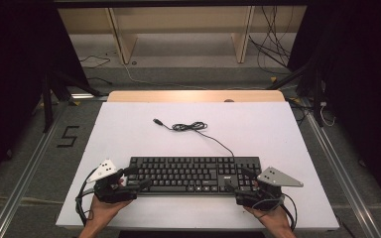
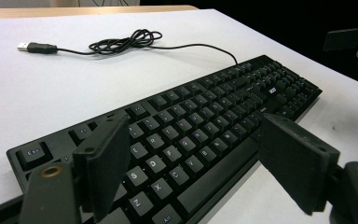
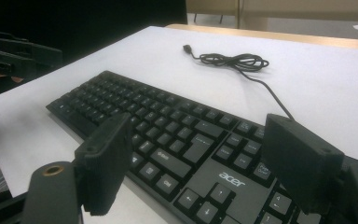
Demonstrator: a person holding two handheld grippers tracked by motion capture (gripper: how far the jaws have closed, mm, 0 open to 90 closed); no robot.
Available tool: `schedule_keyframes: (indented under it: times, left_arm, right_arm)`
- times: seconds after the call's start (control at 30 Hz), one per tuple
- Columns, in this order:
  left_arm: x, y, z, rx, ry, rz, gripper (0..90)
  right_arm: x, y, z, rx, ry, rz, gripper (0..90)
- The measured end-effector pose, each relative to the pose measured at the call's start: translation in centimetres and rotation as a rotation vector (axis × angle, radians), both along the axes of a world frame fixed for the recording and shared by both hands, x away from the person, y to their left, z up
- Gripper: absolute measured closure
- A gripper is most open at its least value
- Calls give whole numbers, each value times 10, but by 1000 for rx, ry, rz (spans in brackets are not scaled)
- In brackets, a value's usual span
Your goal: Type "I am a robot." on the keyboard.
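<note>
The keyboard (image 1: 194,174) lies near the table's (image 1: 129,129) 6 o'clock edge, long axis running 9 to 3 o'clock, its cable (image 1: 193,127) trailing toward 12. The left gripper (image 1: 138,177) straddles its 9 o'clock end, jaws wide open, holding nothing; the right gripper (image 1: 234,180) stands likewise spread over the 3 o'clock end. Bare table stretches toward 12 o'clock beyond the cable.

Each hand carries a black gripper topped by a grey 3-cornered plate dotted with small dark holes: the left gripper (image 1: 135,178) and the right gripper (image 1: 237,180). Each has 2 flat, rectangular matte-black jaws on black arms set with a brass-coloured ring. Black cables loop from both grippers, and the forearms are bare of sleeves.
</note>
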State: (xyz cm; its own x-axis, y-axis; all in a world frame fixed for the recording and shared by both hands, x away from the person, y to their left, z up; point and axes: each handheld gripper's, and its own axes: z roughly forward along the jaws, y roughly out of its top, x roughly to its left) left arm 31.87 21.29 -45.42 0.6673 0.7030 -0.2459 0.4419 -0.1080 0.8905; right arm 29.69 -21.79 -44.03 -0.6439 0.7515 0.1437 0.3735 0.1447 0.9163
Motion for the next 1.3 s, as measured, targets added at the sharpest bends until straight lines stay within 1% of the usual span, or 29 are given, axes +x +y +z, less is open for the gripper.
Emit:
schedule_keyframes:
  times: [0.3,0.47,0.57,0.6,0.77,0.83,0.93,1.03,1.07,1.17,1.23,1.3]
  left_arm:
    - [0,0,0,0,0,2,247]
    - [0,1,0,0,0,4,247]
    - [0,1,0,-1,-2,6,247]
    - [0,1,0,-2,-2,7,247]
    - [1,2,0,-7,-1,13,247]
    - [1,2,0,-7,0,14,247]
    - [1,3,0,-5,1,16,247]
    - [1,3,0,-7,1,19,247]
    - [1,3,0,-6,2,20,247]
    - [1,3,1,-6,2,22,247]
    - [1,4,1,-9,3,25,246]
    - [1,4,1,-8,5,28,247]
  right_arm:
    - [1,1,0,0,0,0,259]
    - [2,4,0,6,8,5,261]
    - [4,9,1,17,25,19,265]
    - [5,12,2,20,24,24,265]
    - [11,27,5,10,24,58,265]
    - [14,33,5,-5,27,69,267]
    - [16,37,5,-14,36,77,269]
    - [24,45,4,-33,48,88,276]
    - [24,45,4,-33,48,88,276]
    - [32,57,3,-49,58,109,288]
    - [34,61,2,-53,59,114,290]
    - [39,71,2,-65,66,128,295]
